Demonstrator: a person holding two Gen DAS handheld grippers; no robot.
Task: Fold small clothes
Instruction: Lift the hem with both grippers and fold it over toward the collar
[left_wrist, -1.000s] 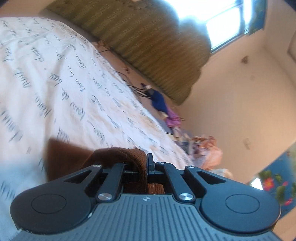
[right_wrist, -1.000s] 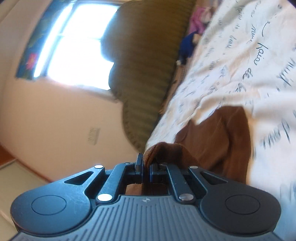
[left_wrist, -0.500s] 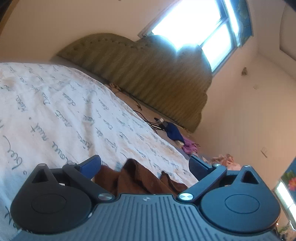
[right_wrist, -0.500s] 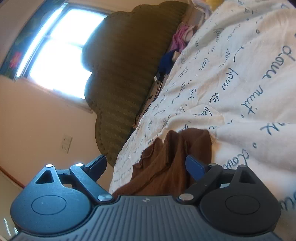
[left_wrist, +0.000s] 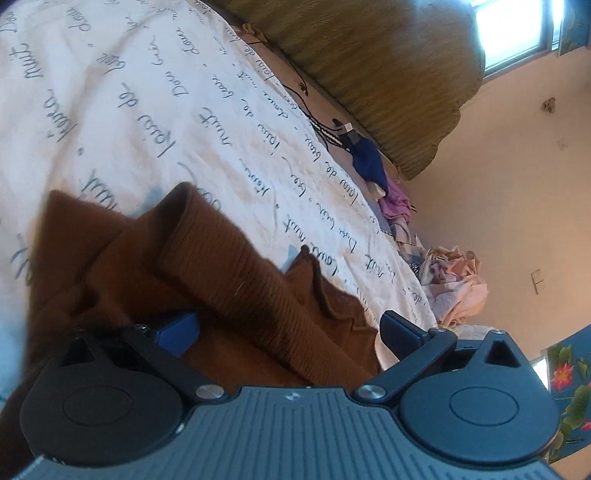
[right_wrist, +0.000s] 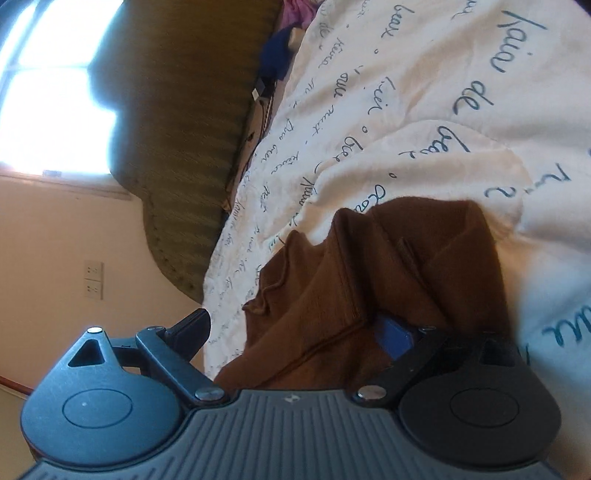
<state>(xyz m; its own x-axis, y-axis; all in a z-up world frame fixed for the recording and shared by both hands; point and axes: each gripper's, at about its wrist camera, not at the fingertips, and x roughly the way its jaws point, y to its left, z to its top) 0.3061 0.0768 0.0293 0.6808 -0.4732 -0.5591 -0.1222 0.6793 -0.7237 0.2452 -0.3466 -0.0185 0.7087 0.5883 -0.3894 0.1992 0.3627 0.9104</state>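
left wrist view: the left gripper (left_wrist: 291, 330) is spread wide, grasping nothing, with the brown garment (left_wrist: 229, 273) bunched between its fingers on the bed (left_wrist: 155, 110). the right gripper (right_wrist: 295, 328) is likewise released over the same rumpled cloth. judged mid-fold: next, each must pinch an edge and flatten it.

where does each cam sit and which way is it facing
Left wrist: on the left hand-held gripper, looking along its open fingers over the brown garment and the bedspread toward the headboard.
Right wrist: on the right hand-held gripper, open, facing the same garment, headboard and window.
Shared: garment, bedspread, headboard.
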